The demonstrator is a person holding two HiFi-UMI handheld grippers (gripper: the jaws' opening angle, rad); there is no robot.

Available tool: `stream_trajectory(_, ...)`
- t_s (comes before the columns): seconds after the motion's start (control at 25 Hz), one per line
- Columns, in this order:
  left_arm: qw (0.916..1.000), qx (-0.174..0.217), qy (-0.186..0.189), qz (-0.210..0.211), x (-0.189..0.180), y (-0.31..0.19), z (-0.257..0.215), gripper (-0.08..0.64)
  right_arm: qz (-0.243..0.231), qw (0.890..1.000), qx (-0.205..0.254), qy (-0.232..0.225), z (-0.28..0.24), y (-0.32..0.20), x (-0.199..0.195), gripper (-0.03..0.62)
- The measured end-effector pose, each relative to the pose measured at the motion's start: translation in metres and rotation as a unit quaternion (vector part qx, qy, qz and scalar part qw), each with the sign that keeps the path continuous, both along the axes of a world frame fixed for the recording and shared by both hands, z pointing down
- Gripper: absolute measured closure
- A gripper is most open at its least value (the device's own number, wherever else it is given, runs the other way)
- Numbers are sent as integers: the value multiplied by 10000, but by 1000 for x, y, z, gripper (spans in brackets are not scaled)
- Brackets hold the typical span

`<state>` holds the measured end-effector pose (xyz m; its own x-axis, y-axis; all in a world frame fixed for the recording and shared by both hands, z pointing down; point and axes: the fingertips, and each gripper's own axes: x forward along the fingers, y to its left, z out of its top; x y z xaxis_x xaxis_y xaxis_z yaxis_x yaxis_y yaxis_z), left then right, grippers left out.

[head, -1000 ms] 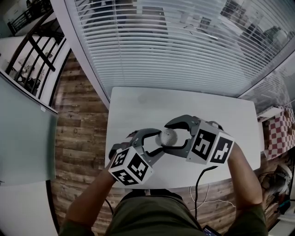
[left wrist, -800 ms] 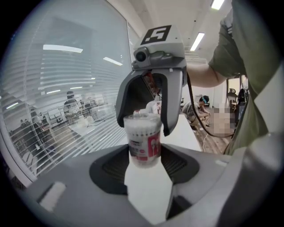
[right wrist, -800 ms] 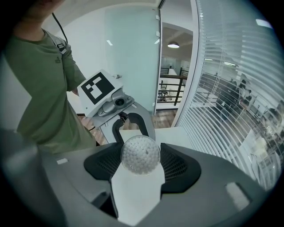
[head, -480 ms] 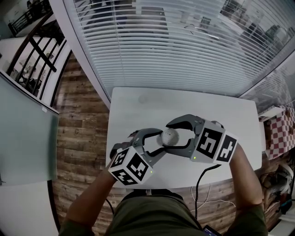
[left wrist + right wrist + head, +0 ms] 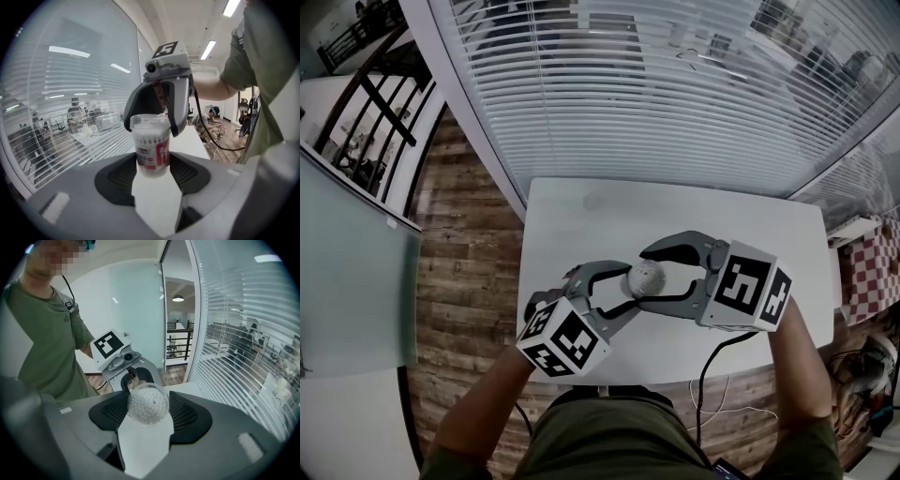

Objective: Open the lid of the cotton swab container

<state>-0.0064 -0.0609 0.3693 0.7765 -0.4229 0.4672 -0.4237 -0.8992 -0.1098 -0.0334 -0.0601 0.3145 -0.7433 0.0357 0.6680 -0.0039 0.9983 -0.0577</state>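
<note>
White table, rectangular, stood against a window wall of horizontal blinds. Wood-plank floor ran along its left side, and a dark cable hung off its near edge. Item one: cotton swab container, a clear round tub packed with white-tipped swabs and bearing a red-and-white label on its side. It was upright over the near half of the table, between the two grippers. Whether its base rested on the surface could not be told. Item two: lid, clear, seated on top of the tub and not yet off. The swab tips showed through it as a dense white disc in the right gripper view. Item three: left gripper, entering from the near left, its marker cube toward the person. Its jaws were spread wide, with the dark pads set against opposite sides of the tub's lower body, holding it. Item four: right gripper, entering from the right and tilted downward, its marker cube behind. Its jaws were likewise wide, closed around the lid from above, one pad on each side of the rim. Operator: a person in an olive-green shirt, bare forearms reaching to both tools.
</note>
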Motion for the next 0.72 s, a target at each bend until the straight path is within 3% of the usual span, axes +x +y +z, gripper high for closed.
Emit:
stream_trajectory(0.32,9998,-39,201,12,-4,-2,-5,333,162,9966,-246,-767,-17,-8,-2,316)
stream_trajectory(0.72,9975,24,678,190,1,-2,-29,333,584,9680,-644,-2356,-56,-17,14,316)
